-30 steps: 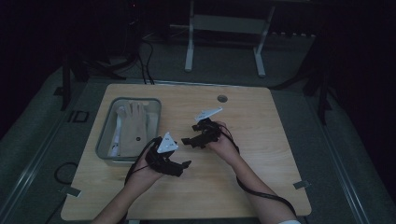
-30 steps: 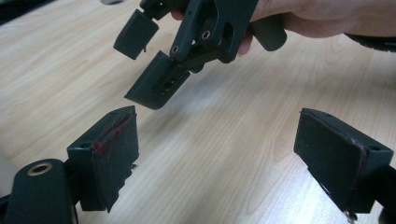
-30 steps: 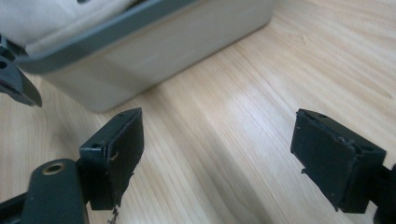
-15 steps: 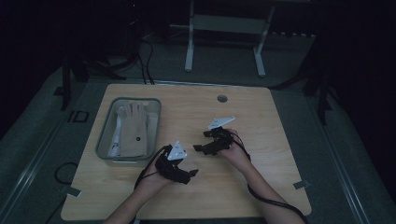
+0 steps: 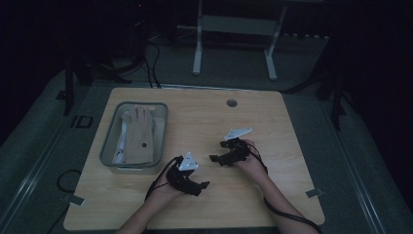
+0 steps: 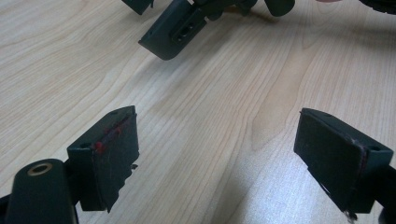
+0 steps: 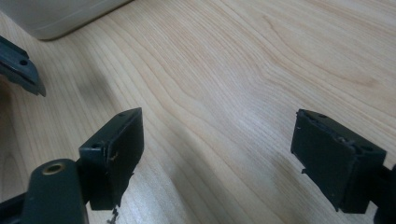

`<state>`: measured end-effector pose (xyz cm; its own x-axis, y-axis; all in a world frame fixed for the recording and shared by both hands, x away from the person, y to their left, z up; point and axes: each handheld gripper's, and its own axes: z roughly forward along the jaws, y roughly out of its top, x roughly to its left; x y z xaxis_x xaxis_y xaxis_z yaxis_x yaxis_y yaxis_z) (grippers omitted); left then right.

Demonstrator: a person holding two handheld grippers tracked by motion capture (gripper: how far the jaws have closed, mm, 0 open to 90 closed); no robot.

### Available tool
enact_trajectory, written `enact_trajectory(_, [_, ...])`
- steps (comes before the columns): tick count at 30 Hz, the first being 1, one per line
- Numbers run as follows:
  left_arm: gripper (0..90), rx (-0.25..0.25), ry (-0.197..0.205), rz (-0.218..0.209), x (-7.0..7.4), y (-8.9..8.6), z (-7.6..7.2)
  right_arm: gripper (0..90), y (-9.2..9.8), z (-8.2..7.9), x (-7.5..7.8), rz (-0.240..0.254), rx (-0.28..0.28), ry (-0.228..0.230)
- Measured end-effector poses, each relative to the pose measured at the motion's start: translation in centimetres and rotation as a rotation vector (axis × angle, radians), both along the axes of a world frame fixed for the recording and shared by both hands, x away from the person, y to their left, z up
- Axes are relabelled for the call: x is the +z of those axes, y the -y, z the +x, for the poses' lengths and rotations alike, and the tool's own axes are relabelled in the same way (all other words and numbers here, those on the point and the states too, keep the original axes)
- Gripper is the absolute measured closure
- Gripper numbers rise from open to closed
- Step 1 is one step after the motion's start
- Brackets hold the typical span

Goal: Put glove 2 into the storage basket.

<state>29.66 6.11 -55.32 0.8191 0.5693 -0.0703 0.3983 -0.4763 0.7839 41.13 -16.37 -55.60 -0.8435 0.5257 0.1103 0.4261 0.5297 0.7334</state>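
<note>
Left to right: the grey bin (image 5: 108, 146) with the beige glove (image 5: 139, 135) sits beyond and left of the left tool (image 5: 202, 185), which, like the right tool (image 5: 214, 158), has sunk low over the bare desk (image 5: 272, 126), both wide open and empty, suggesting neither is yet reaching for the glove.

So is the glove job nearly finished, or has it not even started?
Hardly started, it looks. The glove lies inside the clear bin, untouched. Both the left gripper and right gripper rest low over the bare wooden table with jaws wide open and nothing between them. Nothing is in hand yet; reaching for the glove seems to be what's left.
</note>
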Motion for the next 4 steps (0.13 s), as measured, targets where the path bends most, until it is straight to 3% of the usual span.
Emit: enact_trajectory(4, [14.2,-0.011,-0.004,0.004,-0.05,0.01,0.04,17.1,0.13,0.05,-0.08,0.005,-0.009,-0.006])
